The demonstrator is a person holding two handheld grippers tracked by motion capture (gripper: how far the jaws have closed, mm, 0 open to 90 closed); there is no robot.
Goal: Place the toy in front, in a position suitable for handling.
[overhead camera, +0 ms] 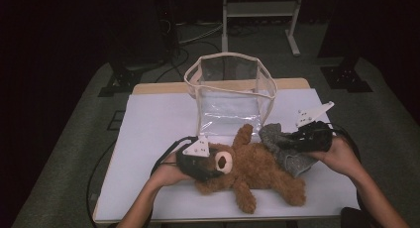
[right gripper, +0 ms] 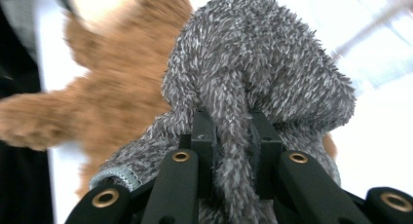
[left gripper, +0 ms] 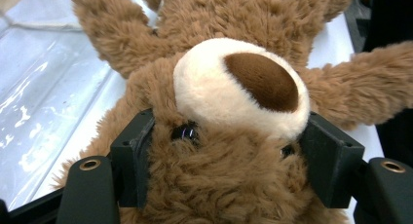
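Observation:
A brown teddy bear [overhead camera: 257, 169] lies on its back on the white table, head to the left. My left gripper [overhead camera: 200, 164] is shut on the bear's head [left gripper: 229, 136], one black jaw at each side of the face just behind the cream muzzle [left gripper: 234, 87]. My right gripper [overhead camera: 292, 141] is shut on a fold of a fuzzy grey cloth [right gripper: 258, 73] that lies against the bear's upper side [overhead camera: 287, 148]. A clear plastic bag [overhead camera: 230, 91] with cream trim stands open just behind the bear.
The white table sheet [overhead camera: 153, 129] has free room to the left of the bag and along the front edge. Cables trail from both grippers. Beyond the table are a dark floor and a white metal frame [overhead camera: 260, 12].

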